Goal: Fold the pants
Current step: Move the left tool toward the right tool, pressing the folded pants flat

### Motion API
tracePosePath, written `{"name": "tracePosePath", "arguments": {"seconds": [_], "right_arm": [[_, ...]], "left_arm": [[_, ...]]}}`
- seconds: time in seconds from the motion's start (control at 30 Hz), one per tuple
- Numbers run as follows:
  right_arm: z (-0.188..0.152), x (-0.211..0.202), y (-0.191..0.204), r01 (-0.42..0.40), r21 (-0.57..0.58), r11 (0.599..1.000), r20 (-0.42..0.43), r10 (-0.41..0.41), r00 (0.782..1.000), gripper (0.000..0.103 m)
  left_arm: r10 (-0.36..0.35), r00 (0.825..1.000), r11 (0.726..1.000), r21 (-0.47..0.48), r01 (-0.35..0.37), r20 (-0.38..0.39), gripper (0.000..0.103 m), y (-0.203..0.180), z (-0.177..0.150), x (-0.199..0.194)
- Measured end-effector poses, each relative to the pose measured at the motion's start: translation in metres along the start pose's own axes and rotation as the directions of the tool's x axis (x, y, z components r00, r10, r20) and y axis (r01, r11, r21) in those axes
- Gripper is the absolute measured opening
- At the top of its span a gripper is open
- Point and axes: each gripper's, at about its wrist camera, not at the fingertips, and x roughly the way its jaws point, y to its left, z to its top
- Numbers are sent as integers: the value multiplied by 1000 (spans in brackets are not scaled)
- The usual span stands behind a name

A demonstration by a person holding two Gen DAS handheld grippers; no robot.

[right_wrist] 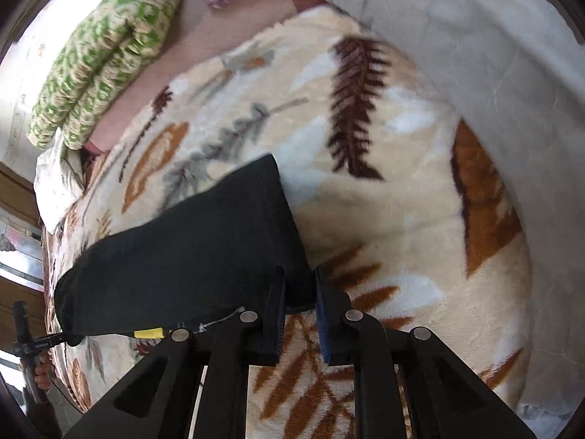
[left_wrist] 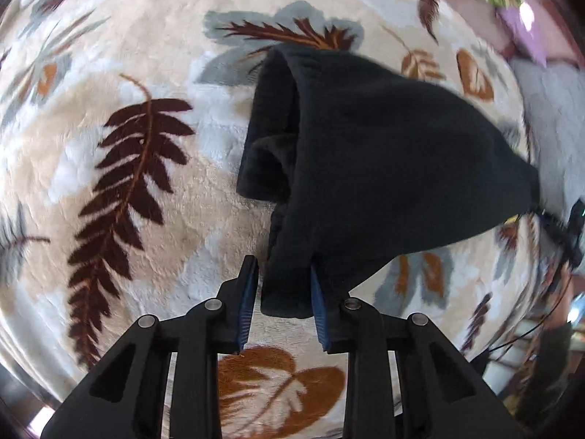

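Leaf-patterned plush blanket (left_wrist: 153,219) on bed: my left claw (left_wrist: 283,274) and right claw (right_wrist: 298,285) each pinch one corner of the black fleece pants (left_wrist: 365,153), stretched lengthwise between them.

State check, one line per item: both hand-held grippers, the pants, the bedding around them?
left hand-held gripper: shut on one corner of the pants
right hand-held gripper: shut on the other corner
black pants: lifted, hanging doubled between both
leaf-print blanket: spread flat
green patterned quilt: folded, lying beyond the blanket
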Motion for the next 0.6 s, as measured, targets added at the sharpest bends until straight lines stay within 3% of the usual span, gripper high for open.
{"name": "tracePosePath", "arguments": {"seconds": [0.07,0.1,0.17,0.27,0.37,0.43,0.47,0.53,0.6], "right_arm": [[0,-6,-2,-32,31,999,6,32,999,26],[1,-10,-4,-54,44,998,6,54,999,30],[3,-28,-9,-78,51,996,42,76,996,37],[5,-52,-18,-115,66,991,102,108,989,52],[8,-63,-24,-154,77,985,109,145,983,54],[11,-62,-23,-148,69,987,92,142,986,54],[12,-60,-22,-151,64,986,83,145,986,54],[13,-57,-22,-163,63,985,75,158,985,54],[14,-51,-24,-187,79,979,68,182,981,54]], "left_arm": [[-18,1000,1000,-9,19,20,30,0,-5,-12],[-8,1000,1000,-18,8,26,36,0,-8,-20],[42,997,999,-33,-40,62,38,-5,-16,-39],[118,986,993,-11,-118,115,38,-28,-31,-66],[90,980,993,62,-103,180,38,-76,-51,-85],[14,978,991,126,-41,207,42,-131,-59,-86],[-39,980,989,147,10,194,50,-152,-60,-83],[-166,977,976,165,143,132,53,-201,-61,-65],[-230,971,964,151,217,72,53,-242,-53,-41]]}}
